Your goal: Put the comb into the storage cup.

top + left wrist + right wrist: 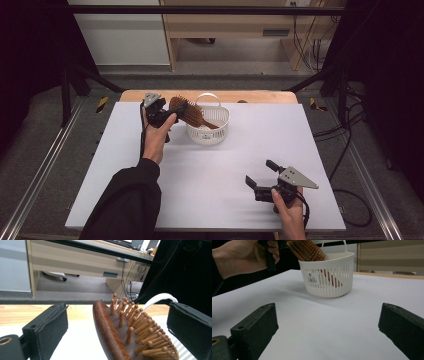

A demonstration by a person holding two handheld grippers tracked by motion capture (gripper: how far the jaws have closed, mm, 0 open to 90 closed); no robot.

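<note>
A brown wooden hairbrush (187, 111) leans handle-down in a small white slatted basket (220, 132), with its bristled head sticking out over the left rim. My left gripper (177, 107) is at that head. In the left gripper view the brush (110, 332) lies between the wide-apart jaws of my left gripper (117, 315), and the left pad (50, 327) stands clear of the brush. My right gripper (259, 171) rests open near the front right of the white tabletop (225, 165). It points at the basket (329, 282) with nothing between its fingers (328, 315).
The basket's white handle (160, 298) arches behind the brush. A strip of wooden table edge (250, 96) runs behind the white top. Beyond it stand a wooden desk (225, 25), cables (345, 130) on the floor and black frame legs.
</note>
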